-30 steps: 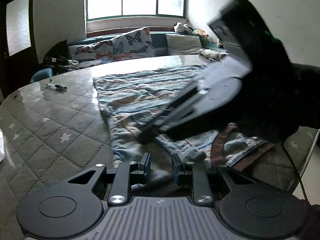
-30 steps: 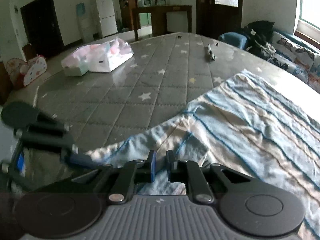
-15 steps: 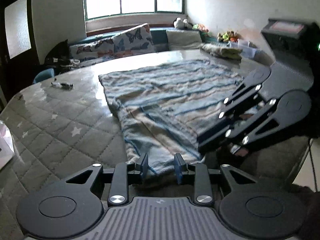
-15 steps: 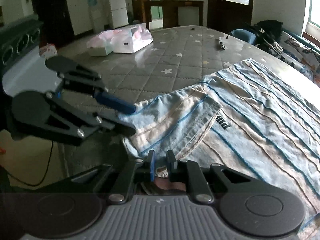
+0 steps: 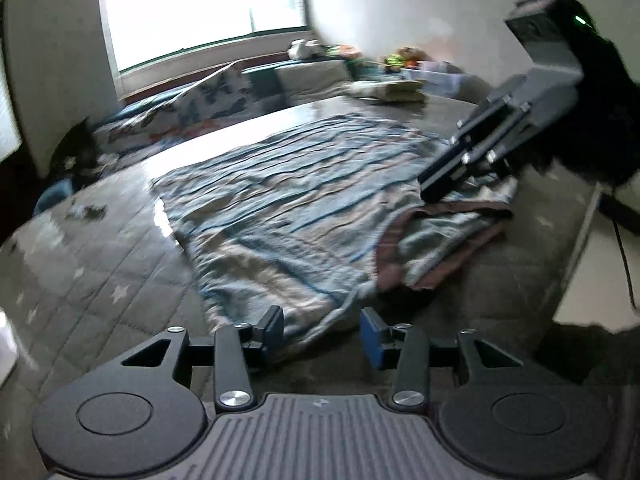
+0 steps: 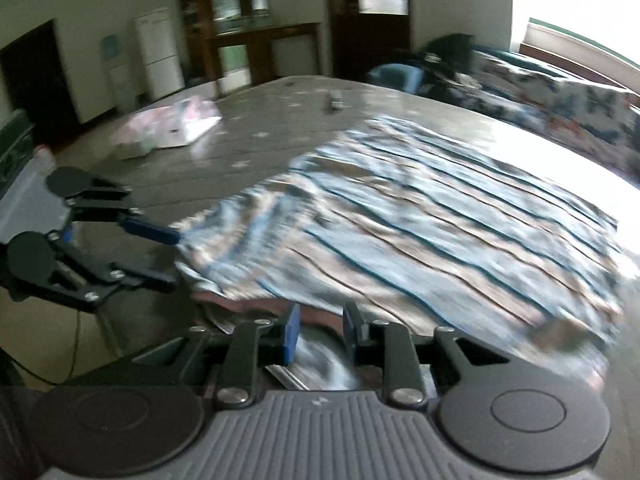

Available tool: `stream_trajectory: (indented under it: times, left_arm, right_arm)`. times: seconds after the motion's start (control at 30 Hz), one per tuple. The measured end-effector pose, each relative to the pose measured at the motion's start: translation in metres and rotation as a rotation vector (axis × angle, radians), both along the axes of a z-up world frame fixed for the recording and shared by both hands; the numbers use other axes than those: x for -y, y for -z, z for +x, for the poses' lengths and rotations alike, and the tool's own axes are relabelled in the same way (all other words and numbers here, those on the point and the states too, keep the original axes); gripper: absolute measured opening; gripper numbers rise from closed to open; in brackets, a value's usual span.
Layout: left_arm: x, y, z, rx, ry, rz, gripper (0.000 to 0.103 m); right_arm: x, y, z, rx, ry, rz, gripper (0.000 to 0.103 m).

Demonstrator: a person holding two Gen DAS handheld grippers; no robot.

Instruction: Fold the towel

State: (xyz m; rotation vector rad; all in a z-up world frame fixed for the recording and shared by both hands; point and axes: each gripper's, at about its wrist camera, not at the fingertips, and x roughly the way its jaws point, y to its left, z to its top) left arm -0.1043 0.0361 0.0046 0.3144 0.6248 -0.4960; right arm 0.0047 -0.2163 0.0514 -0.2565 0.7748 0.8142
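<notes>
Ahead of both tools [image 5: 322, 334] [image 6: 318, 334], towel [image 5: 288, 208].

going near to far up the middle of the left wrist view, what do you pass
left gripper, jaws apart → near edge of the striped towel → bare shiny table top → butterfly cushion → bright window

Bright window [image 5: 200, 8], white fridge [image 6: 160, 52]
</notes>
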Motion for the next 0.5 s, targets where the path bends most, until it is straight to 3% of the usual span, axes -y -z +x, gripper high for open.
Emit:
stream_trajectory:
  times: [0.17, 0.3, 0.37, 0.5]
  left_arm:
    - [0.018, 0.009, 0.003, 0.037, 0.062, 0.063, 0.047]
    - [0.028, 0.014, 0.004, 0.072, 0.111, 0.105, 0.044]
    - [0.03, 0.016, 0.005, 0.07, 0.131, 0.108, 0.026]
    - [0.028, 0.011, 0.012, 0.063, 0.099, 0.073, 0.01]
  right_arm:
    - [0.041, 0.004, -0.005, -0.005, 0.132, -0.032, 0.033]
    - [0.061, 0.008, -0.014, 0.009, 0.176, -0.074, 0.036]
    - [0.068, 0.011, -0.018, 0.013, 0.179, -0.095, 0.041]
    - [0.076, 0.014, -0.027, 0.034, 0.157, -0.135, 0.048]
